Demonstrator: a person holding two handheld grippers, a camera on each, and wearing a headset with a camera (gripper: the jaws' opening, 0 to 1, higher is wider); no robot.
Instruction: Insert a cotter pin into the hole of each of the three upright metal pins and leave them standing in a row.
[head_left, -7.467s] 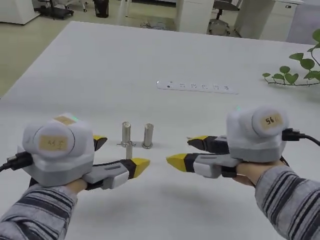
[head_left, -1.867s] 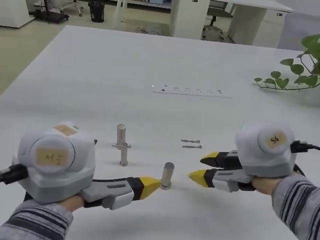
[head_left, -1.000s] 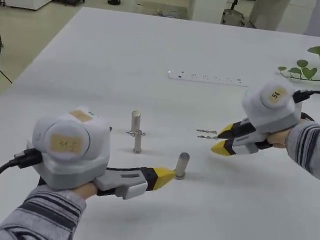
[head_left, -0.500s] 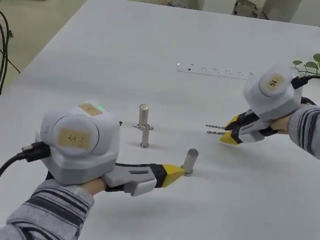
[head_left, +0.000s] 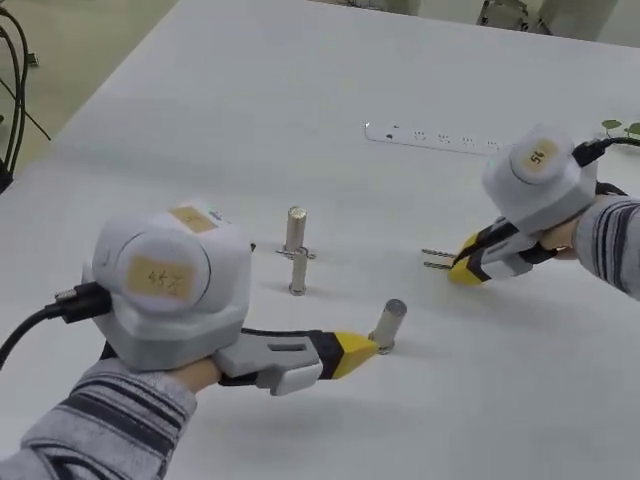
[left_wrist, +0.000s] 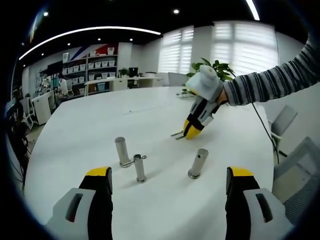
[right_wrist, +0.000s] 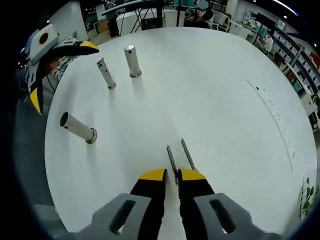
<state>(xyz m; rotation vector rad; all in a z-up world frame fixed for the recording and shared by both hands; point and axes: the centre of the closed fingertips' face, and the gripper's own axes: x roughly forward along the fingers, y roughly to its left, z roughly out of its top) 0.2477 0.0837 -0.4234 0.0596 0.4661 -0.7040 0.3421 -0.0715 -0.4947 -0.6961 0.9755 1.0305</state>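
Right gripper (right_wrist: 173, 175) has reached the cotter pins (right_wrist: 170, 157), lying lengthwise along its jaws; whether it grips, I cannot tell. Left gripper (left_wrist: 168, 172) gapes wide.

Bare table (head_left: 200, 120) open all round, upright pin (head_left: 390, 323) just ahead of my left tongs' (left_wrist: 169, 172) spread jaws, two more pins (head_left: 295, 228) beyond (close together), right tongs (right_wrist: 172, 175) pinching a cotter pin (right_wrist: 171, 156) aside.

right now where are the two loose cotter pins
In the head view the cotter pins lie on the right of the table, at the tips of the right gripper and to the right of the nearest metal pin.
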